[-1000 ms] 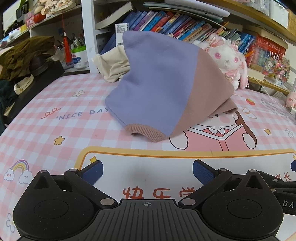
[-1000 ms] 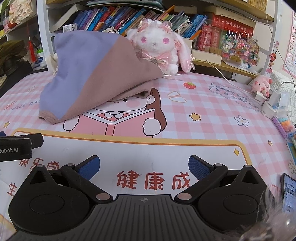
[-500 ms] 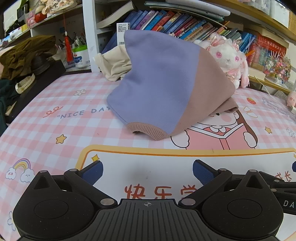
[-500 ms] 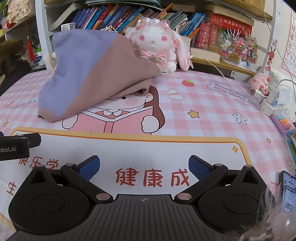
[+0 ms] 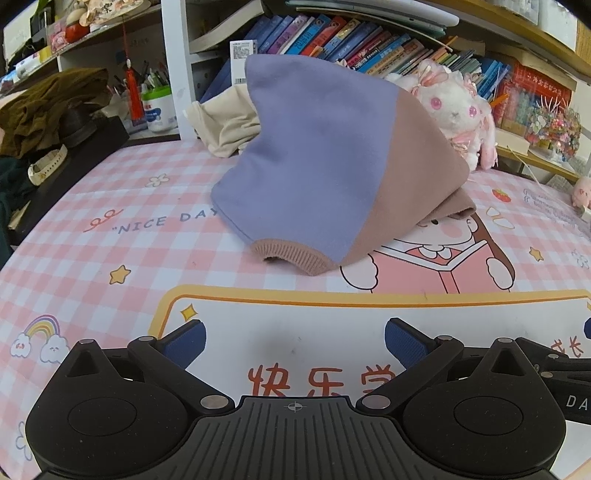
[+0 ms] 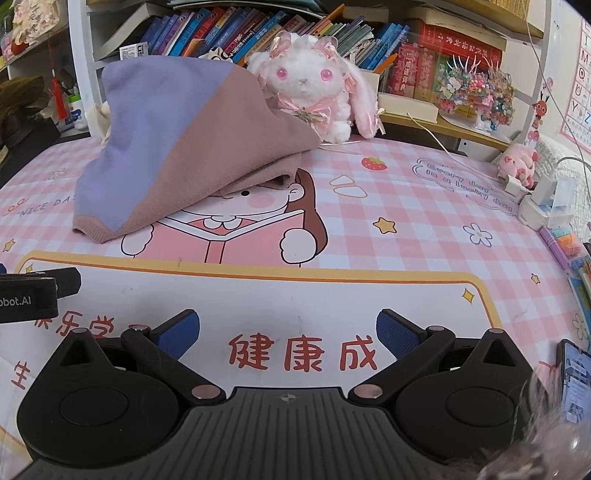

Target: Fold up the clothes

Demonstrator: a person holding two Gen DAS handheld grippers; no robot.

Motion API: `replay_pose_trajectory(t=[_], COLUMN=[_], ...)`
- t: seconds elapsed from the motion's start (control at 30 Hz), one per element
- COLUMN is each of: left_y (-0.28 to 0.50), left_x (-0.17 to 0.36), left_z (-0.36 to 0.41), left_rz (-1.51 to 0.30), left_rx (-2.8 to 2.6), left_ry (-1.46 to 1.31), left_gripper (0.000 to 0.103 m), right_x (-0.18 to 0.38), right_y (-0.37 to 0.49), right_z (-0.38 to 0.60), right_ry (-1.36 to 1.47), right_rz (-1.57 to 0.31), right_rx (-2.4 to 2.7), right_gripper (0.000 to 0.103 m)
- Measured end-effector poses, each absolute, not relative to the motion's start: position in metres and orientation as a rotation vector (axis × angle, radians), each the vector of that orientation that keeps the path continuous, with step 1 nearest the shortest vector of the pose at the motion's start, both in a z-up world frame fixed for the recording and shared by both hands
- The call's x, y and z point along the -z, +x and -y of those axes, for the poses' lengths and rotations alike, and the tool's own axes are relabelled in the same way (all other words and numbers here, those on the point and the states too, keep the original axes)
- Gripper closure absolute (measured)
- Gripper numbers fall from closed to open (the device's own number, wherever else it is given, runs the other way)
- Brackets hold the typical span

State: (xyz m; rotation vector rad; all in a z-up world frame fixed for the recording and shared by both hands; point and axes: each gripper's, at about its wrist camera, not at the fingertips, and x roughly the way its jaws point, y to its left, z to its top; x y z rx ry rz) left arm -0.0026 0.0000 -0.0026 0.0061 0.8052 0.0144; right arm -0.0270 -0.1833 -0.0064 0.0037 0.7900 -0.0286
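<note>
A purple and brown sweater [image 5: 325, 162] lies heaped on the pink checked table mat [image 5: 110, 236], its ribbed cuff [image 5: 291, 254] toward me. It also shows in the right wrist view [image 6: 177, 147] at upper left. A cream garment [image 5: 225, 125] lies behind it. My left gripper [image 5: 295, 339] is open and empty, low over the mat, well short of the cuff. My right gripper [image 6: 288, 332] is open and empty, to the right of the sweater. The left gripper's body [image 6: 33, 291] shows at the right wrist view's left edge.
A white plush rabbit [image 6: 314, 96] sits against the bookshelf [image 6: 258, 29] behind the sweater. A small pink plush [image 6: 517, 162], chargers [image 6: 546, 203] and a phone [image 6: 576, 376] lie at the right edge. Dark clothes [image 5: 48, 107] are piled at far left.
Both grippers have drifted slightly; the sweater sits a little further right and lower in the left wrist view. The jaws stay open and the sweater has not moved on the mat.
</note>
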Motion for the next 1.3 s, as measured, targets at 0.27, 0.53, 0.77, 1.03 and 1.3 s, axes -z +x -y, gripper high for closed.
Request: replay_pose_trajectory(t=[0.27,0.53,0.77,1.03,1.3], left_y=[-0.002,-0.001,-0.002,-0.001,0.004], left_x=[0.003,0.005,0.003,0.008,0.016], left_z=[0.001,-0.002,-0.002,0.005,0.014], left_rz=[-0.791,-0.808,-0.807,-0.833,-0.845], left_rx=[-0.033,-0.034,-0.011,0.064,0.108], left_ry=[0.025,0.019,0.004,0.059,0.188], left_gripper=[0.000,0.000,0.000,0.000,0.000], right_x=[0.007,0.008,0.009,0.010,0.008], right_y=[-0.026,-0.022,-0.019,-0.020,-0.019], right_z=[0.185,0.188,0.189,0.188,0.188], right_ry=[0.008,0.035,0.028,0.024,0.007], right_rz=[-0.792,-0.796,-0.804,-0.814,-0.821], right_rx=[0.034,0.025,0.040,0.049,0.084], right_gripper=[0.000,0.000,0.000,0.000,0.002])
